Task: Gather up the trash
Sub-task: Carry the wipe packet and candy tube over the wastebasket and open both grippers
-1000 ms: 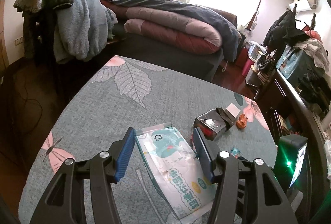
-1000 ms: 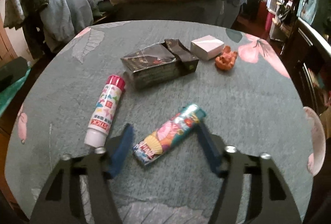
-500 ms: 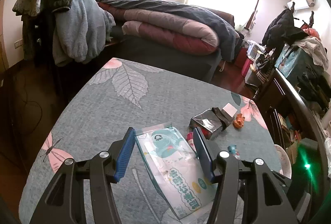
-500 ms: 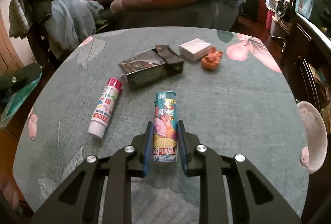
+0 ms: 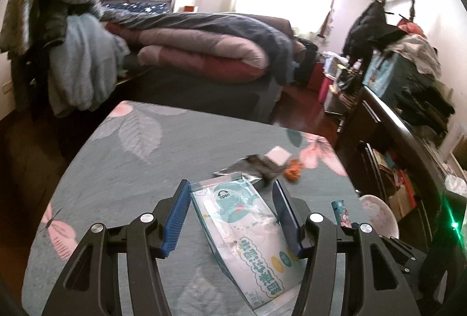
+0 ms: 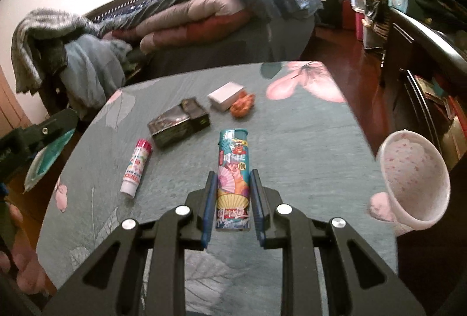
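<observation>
Over on the right, clamping a printed lighter [image 6: 233,146] in the right gripper [image 6: 233,172]: fingers just closed in, now narrow, pressing both long sides of its near half, with the capped end poking out toward the far side. Holding that lighter clear above the grey-green leaf-print counter [image 6: 292,146], about mid-counter. Just off to the right, at the counter's right edge, spotting a pink speckled cup [image 6: 414,170], tipped with its mouth toward the camera. On the left side of the counter, seeing a glue stick [image 6: 136,167] lying flat, red cap pointing far. Beyond it, finding a dark glossy box [image 6: 178,126], then a small white box [image 6: 226,95] with an orange scrap [image 6: 242,108] right beside it, all near the far edge. Switching to the left: carrying a wipes packet [image 5: 245,231] in the left gripper [image 5: 230,184], fingers about half spread, the packet slanted between them with its "open" label at the far end and its near end dipping low and to the right. Riding over the near part of the counter, with the dark box and orange scrap blurred just past the fingertips. Farther back, taking in a bed [image 5: 204,53] piled with folded quilts.
</observation>
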`<state>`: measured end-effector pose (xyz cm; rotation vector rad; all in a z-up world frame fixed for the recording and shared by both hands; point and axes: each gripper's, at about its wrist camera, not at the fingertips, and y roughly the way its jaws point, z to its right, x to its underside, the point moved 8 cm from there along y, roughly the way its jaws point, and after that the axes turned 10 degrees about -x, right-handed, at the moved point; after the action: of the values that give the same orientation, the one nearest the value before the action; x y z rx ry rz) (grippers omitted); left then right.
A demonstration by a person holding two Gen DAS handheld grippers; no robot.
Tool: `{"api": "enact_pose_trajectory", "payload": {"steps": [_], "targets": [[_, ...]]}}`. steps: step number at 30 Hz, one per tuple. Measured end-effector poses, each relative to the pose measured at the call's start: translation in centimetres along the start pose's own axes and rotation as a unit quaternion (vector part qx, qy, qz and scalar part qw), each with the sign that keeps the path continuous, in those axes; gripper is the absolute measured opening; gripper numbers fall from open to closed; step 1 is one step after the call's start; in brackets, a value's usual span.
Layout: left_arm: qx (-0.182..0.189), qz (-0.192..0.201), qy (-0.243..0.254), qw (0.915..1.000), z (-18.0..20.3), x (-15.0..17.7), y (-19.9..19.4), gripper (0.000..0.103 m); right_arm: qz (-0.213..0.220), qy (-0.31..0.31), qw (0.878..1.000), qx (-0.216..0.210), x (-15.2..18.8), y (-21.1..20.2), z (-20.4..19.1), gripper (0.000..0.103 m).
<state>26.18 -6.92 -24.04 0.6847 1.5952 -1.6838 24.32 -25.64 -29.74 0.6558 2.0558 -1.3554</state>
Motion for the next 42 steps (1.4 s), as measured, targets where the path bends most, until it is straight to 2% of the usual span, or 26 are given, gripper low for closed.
{"api": "enact_pose_trajectory", "payload": {"steps": [11, 17, 32, 42], "targets": [[0.06, 0.014, 0.062, 0.9961, 9.3, -0.5, -0.7, 0.058, 0.047, 0.051, 0.997, 0.031, -0.5, -5.3, 6.8, 0.024], [0.097, 0.013, 0.099, 0.9903, 14.8, 0.0, -0.6, 0.058, 0.062, 0.079, 0.993, 0.054, -0.2, -7.5, 10.8, 0.024], [0.181, 0.002, 0.187, 0.9655, 28.0, 2.5, 1.1, 0.058, 0.084, 0.159, 0.974, 0.139, 1.7, -11.4, 22.7, 0.024], [0.225, -0.034, 0.239, 0.944, 37.6, 5.3, 4.8, 0.058, 0.083, 0.214, 0.957, 0.176, 3.2, -11.2, 30.2, 0.024]]}}
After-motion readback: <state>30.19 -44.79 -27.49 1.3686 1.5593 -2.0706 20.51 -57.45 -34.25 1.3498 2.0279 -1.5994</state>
